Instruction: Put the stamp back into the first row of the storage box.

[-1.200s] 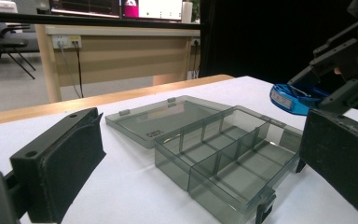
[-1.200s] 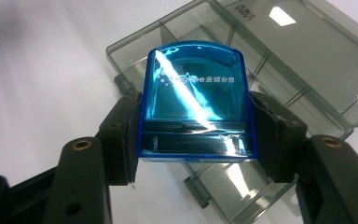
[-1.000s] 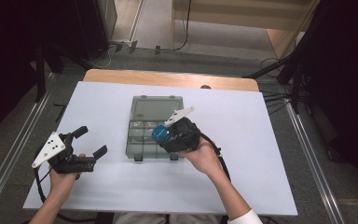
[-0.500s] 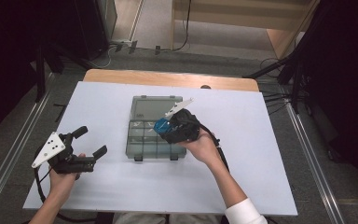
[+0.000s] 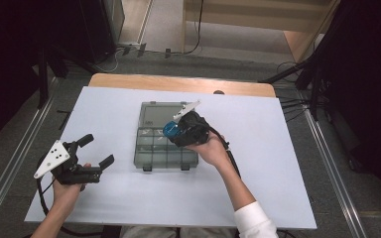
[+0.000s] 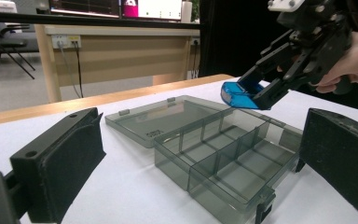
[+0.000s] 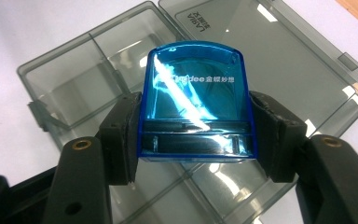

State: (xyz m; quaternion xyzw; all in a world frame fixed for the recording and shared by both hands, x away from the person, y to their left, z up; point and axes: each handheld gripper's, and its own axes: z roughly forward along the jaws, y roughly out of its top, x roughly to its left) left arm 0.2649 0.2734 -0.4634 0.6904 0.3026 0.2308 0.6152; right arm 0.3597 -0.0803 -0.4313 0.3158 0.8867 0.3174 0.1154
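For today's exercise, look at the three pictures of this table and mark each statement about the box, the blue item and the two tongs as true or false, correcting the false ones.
1. The right tongs grip a blue plastic case. True.
2. The grey compartment box has its lid shut. False: the lid lies open, flat on the table.
3. The left tongs hold a small part. False: they are open and empty.
4. The blue case is held above the box. True.
5. The box compartments in view are full of screws. False: they look empty.
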